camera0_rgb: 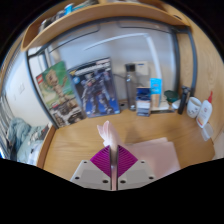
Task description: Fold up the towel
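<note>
My gripper (112,152) is shut, its purple pads pressed together on a fold of the pale pink towel (105,131). A corner of the towel sticks up just beyond the fingertips. More of the towel lies flat on the wooden desk (70,140) to the right of the fingers. The part of the towel under the fingers is hidden.
Two picture boxes (92,85) lean against the back wall, with small items and a blue box (155,88) beside them. A white bottle (205,108) stands at the right by the black metal frame (185,70). A wooden shelf (100,15) runs overhead.
</note>
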`<state>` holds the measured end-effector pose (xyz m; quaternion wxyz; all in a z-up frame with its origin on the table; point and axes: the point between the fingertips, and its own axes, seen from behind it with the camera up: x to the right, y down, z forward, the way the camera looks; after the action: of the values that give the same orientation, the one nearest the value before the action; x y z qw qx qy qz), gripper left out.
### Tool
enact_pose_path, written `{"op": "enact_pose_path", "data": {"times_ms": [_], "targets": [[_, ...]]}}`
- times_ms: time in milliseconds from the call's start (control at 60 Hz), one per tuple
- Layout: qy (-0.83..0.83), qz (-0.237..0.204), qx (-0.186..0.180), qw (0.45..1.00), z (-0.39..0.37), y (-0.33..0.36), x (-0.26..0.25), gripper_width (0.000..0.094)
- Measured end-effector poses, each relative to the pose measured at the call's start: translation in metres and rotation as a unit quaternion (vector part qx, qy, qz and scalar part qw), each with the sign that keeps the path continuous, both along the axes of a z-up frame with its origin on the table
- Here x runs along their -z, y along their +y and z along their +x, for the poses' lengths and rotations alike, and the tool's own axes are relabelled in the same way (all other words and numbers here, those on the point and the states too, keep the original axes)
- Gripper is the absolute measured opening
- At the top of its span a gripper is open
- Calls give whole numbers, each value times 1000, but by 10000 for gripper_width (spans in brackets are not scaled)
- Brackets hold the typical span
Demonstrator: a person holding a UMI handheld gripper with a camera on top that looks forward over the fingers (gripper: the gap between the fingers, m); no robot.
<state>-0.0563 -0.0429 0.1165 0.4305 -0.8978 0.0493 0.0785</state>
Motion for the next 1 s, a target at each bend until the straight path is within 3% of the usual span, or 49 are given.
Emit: {"op": "enact_pose_path", "data": {"times_ms": [117,250,267,367,383,450,550,567,583,633,833,1000], "targets": [[3,-5,45,999,82,-2,-2,56],[-8,-43,79,996,156,-13,40,58],[-10,-49,79,996,163,-15,47,154],[-27,-87,76,993,199,-26,85,387],[-32,-90,75,993,204,-26,88,357],[-43,-83,71,993,219,-26,89,422],[-19,-63,51,997,219,-28,67,632],[-15,-59,47,997,217,-28,61,629],[-11,-56,42,997,215,-28,55,711],[-4,-44,32,999,212,-30,35,770],[-1,20,-4,1000,174,-54,-63,810],[-10,49,-20,999,125,-107,-109,850]]}}
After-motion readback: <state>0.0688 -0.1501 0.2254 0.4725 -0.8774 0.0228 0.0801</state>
